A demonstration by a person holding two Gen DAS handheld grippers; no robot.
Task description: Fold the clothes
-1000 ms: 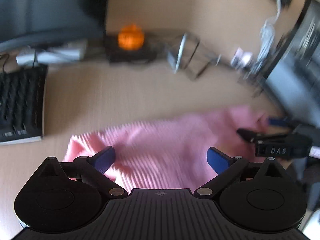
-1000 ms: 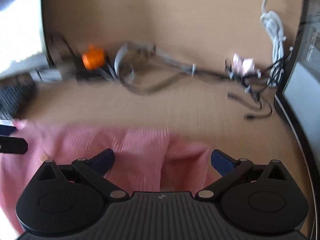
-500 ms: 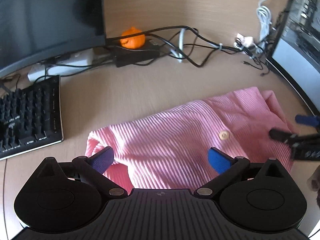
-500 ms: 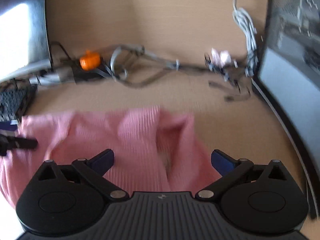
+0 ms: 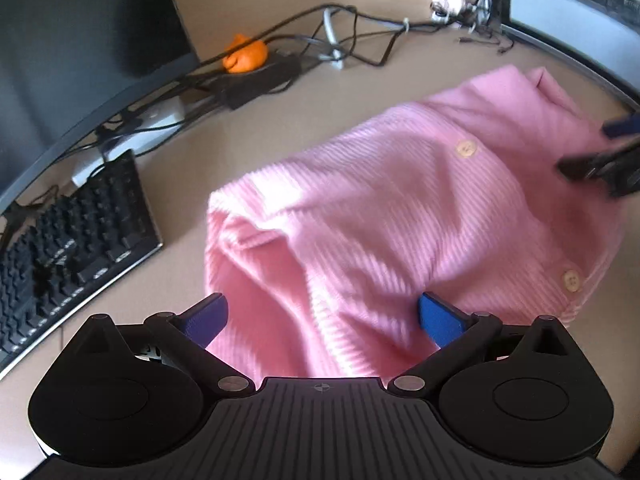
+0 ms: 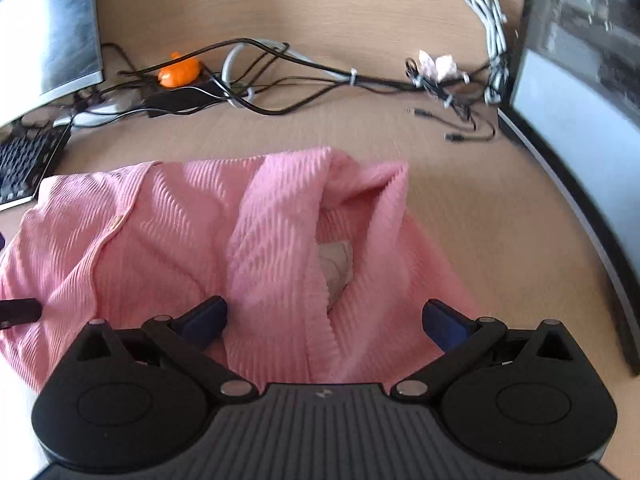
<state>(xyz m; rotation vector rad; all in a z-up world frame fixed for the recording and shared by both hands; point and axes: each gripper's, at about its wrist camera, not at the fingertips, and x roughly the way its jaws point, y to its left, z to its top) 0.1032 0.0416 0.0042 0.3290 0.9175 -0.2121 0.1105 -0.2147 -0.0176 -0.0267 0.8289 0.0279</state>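
Your left tool [image 5: 322, 316] is spread wide, pads straddling the near folds of the pink ribbed garment [image 5: 400, 216], which lies bunched on the counter [image 5: 248, 132] beside the keyboard [image 5: 68, 236]. Your right tool [image 6: 324, 318] is likewise spread, over the garment's collar end.

Soft daylight gives glare on the curved dark monitor [image 6: 48, 28] at 10 o'clock; edges bend strongly, and both views have light motion blur.
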